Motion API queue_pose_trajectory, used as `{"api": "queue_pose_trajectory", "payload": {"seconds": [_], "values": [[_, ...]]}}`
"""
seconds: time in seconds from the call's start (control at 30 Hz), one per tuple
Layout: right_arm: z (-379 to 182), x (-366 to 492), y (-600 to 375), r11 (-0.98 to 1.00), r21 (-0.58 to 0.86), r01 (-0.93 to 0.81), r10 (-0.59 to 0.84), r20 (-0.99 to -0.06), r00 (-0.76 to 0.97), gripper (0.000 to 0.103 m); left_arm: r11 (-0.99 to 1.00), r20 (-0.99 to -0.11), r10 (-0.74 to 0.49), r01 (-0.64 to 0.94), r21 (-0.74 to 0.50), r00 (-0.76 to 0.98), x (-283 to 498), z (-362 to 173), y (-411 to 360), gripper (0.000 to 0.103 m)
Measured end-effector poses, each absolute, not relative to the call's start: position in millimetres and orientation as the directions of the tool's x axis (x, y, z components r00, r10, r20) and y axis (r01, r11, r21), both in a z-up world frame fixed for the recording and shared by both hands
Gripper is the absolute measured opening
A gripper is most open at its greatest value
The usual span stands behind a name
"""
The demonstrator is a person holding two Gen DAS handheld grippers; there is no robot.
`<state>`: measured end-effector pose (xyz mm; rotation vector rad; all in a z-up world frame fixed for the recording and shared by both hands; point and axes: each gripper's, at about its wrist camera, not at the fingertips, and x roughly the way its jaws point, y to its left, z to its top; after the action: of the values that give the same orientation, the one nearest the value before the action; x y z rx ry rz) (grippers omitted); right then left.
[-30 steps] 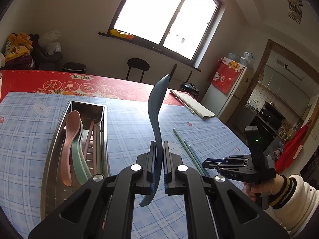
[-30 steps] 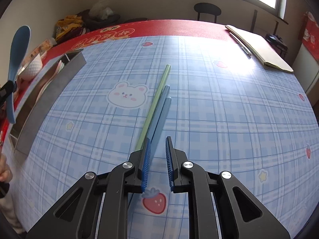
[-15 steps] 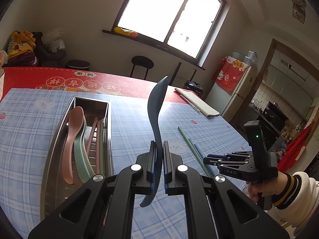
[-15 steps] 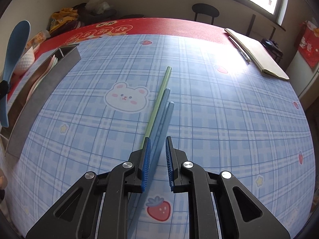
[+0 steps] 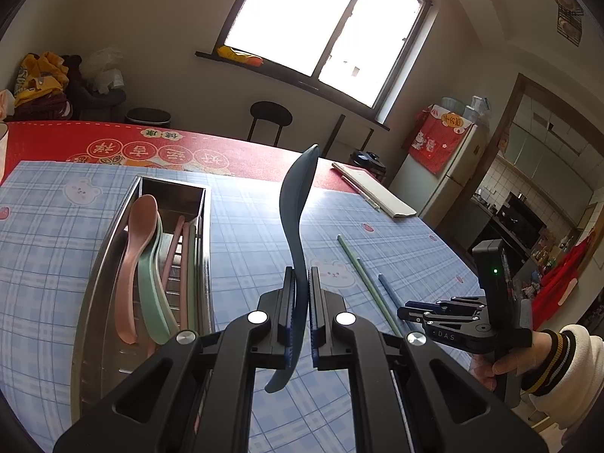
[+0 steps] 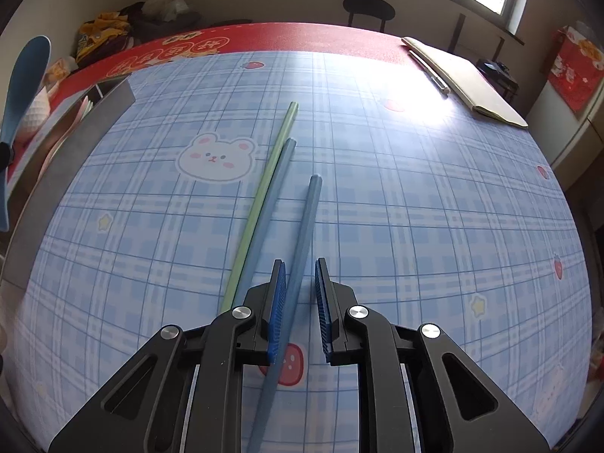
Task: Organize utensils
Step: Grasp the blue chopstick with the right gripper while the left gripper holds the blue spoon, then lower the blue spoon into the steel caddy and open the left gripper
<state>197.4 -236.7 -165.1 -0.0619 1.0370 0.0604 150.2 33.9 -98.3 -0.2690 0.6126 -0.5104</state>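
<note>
The dark blue spoon (image 5: 298,226) is a slim plastic piece with a long curved handle and a narrow oval bowl, standing nearly upright just right of the steel utensil tray (image 5: 94,275), bowl up toward the window and handle tip hanging below the pads. The left gripper (image 5: 301,302) is clamped tight on the spoon's handle, its jaws almost fully closed. Inside the tray lie a pink spoon (image 5: 134,260) and a green spoon (image 5: 151,283), long axes running along the tray. Farther right of the tray, on the blue checked tablecloth (image 6: 415,207), lie a green chopstick (image 6: 264,196) and a blue chopstick (image 6: 270,204) touching side by side, pointing away toward the table's far edge. The right gripper (image 6: 298,302) has its jaws a narrow way apart around a second blue chopstick (image 6: 302,256); the stick lies against the left pad, clear of the right one, and angles slightly away from the other two.
</note>
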Motion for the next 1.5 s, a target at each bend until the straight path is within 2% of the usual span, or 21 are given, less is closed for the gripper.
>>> {"api": "queue_pose_trajectory", "payload": {"seconds": [0.13,0.27,0.53,0.6,0.67,0.83,1.1,1.33,1.5], "values": [[-165.4,197.3,-246.2,0.998,0.046,-0.036,0.058,-0.86,0.507,0.017,0.843,-0.482,-0.529,0.368,-0.391,0.699,153.1,-99.3,34.6,0.007],[-165.5,196.3,-242.0,0.997,0.006,-0.077,0.045,-0.855,0.517,0.017,0.836,-0.483,-0.538,0.365,-0.409,0.691,154.2,-100.6,36.0,0.007],[-165.9,197.1,-248.2,0.998,0.06,-0.02,0.062,-0.854,0.516,0.015,0.836,-0.485,-0.538,0.366,-0.408,0.69,155.0,-101.9,37.0,0.007],[-165.3,198.5,-245.8,0.997,0.069,-0.016,0.068,-0.859,0.507,0.007,0.837,-0.486,-0.538,0.365,-0.408,0.689,154.8,-102.4,37.1,0.007],[-164.6,199.4,-243.1,0.998,0.061,0.001,0.052,-0.862,0.504,0.007,0.837,-0.486,-0.537,0.364,-0.41,0.689,155.1,-101.9,37.8,0.007],[-164.4,203.5,-255.7,0.978,0.191,0.08,0.126,-0.856,0.502,0.006,0.832,-0.482,-0.543,0.362,-0.42,0.688,156.0,-102.0,40.6,0.007],[-143.5,201.7,-256.6,0.929,0.354,0.112,0.229,-0.783,0.578,0.006,0.828,-0.484,-0.544,0.346,-0.441,0.686,159.4,-102.8,45.5,0.007],[-132.6,196.5,-221.0,0.88,0.475,0.02,0.356,-0.685,0.635,0.006,0.835,-0.488,-0.522,0.304,-0.458,0.699,167.4,-98.6,57.4,0.007],[-135.7,194.7,-201.3,0.863,0.504,-0.038,0.415,-0.664,0.622,0.006,0.851,-0.507,-0.481,0.241,-0.466,0.715,171.8,-89.6,78.5,0.007]]}}
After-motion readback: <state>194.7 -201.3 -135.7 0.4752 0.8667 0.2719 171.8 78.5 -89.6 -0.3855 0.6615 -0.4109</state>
